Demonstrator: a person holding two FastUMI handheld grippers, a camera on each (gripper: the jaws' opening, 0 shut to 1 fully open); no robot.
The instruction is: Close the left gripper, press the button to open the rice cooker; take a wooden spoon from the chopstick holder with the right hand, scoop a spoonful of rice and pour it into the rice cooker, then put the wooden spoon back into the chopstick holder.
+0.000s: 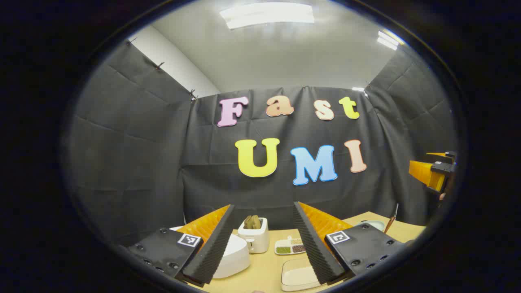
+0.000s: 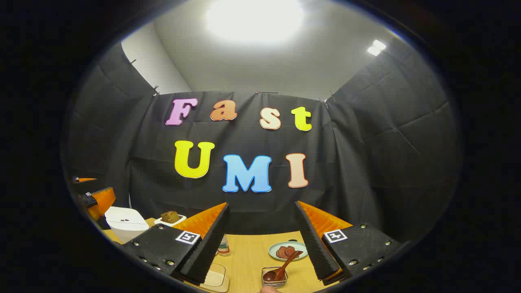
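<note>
Facing wooden spoon (image 2: pixel 282 266) – right tool (image 2: pixel 260 244) agape.

Both views above table (image 1: pixel 264 268) (well back), facing booth wall

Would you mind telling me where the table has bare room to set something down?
Bare wood lies between the small bottle and the plate. It is crowded around the rice cooker, toaster, sectioned grain dish and rice tray, with narrow gaps.
</note>
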